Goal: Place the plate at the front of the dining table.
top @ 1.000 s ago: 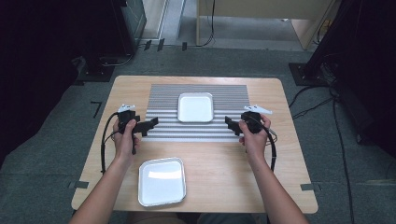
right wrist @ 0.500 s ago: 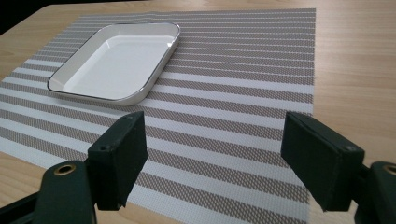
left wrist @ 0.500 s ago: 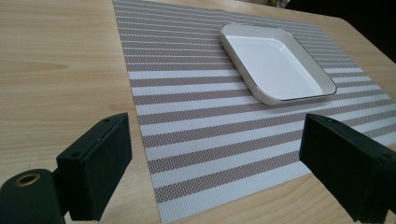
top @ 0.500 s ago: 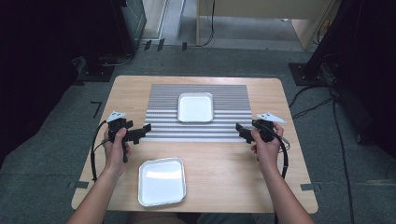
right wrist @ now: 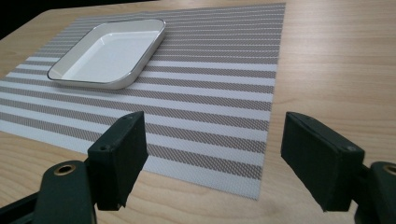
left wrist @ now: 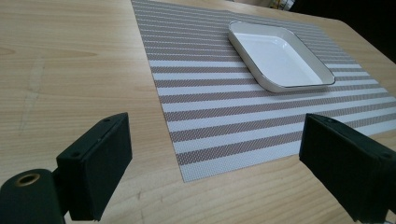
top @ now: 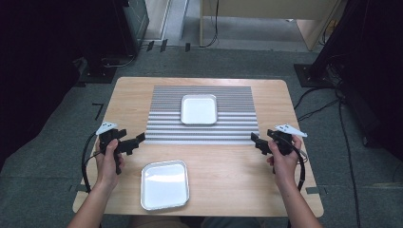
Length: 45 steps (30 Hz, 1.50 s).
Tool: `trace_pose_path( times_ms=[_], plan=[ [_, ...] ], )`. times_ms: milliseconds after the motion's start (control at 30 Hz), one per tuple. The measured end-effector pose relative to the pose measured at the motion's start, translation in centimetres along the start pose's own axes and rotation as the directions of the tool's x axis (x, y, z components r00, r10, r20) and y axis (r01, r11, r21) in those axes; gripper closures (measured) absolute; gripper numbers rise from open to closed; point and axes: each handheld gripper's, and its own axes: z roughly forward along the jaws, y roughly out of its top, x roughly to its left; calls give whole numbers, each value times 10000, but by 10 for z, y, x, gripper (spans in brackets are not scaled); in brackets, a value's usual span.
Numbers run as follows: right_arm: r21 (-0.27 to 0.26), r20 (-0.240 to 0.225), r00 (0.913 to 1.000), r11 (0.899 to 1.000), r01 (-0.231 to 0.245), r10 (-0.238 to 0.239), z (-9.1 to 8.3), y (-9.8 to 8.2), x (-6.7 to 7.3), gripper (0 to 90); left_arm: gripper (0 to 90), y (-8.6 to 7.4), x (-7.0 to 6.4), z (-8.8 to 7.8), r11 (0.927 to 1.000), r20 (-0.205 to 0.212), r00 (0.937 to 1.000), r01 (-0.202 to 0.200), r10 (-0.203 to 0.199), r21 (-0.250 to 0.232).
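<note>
A person is holding the left gripper (top: 138, 139) just off the near left corner of the grey-and-white striped woven placemat (top: 202, 116) on the pale wooden worktop (top: 237, 175), its fingers (left wrist: 95, 168) spread apart and grasping nothing. The right gripper (top: 256, 141) is sitting off the mat's near right corner, fingers (right wrist: 119, 156) likewise released. A white square dish with a dark rim (top: 198, 109) is resting on the mat; a second white square tray (top: 165, 185) is lying on the bare wood nearer the person.

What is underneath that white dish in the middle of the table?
The white dish sits on a striped placemat, which lies on the wooden table. The mat's stripes show all around the dish; the part directly beneath it is covered.
</note>
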Motion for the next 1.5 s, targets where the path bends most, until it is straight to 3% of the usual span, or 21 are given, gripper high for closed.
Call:
trace_pose_path(
  times_ms=[300, 633, 700, 1000, 1333, 1467, 1500],
  plan=[
    [147, 288, 9996, 9999, -80, 76, -16, -22, -14, 231, 93, -17, 6, -14, 10000, -120, 9999, -64, 64, 7],
    [112, 441, 9990, 9999, -68, 63, -35, -36, -24, 231, 93, -39, 22, -27, 9995, -321, 9991, 282, -278, 107],
    [140, 499, 9987, 9998, -133, 126, -41, -41, -26, 231, 94, -47, 27, -32, 9984, -256, 9982, 553, -551, 87],
    [216, 813, 9966, 9997, -130, 112, -58, -58, -31, 232, 93, -64, 35, -45, 9979, -496, 9968, 632, -625, 108],
    [420, 1299, 9915, 9990, -127, 71, -75, -75, -41, 231, 93, -80, 44, -60, 9978, -874, 9945, 608, -584, 249],
    [471, 1404, 9901, 9988, -141, 73, -79, -79, -43, 230, 93, -85, 44, -64, 9982, -1048, 9936, 458, -416, 381],
    [526, 1575, 9875, 9986, -13, -70, -83, -81, -45, 230, 93, -90, 44, -66, 9983, -1214, 9924, 259, -193, 531]
  ],
)
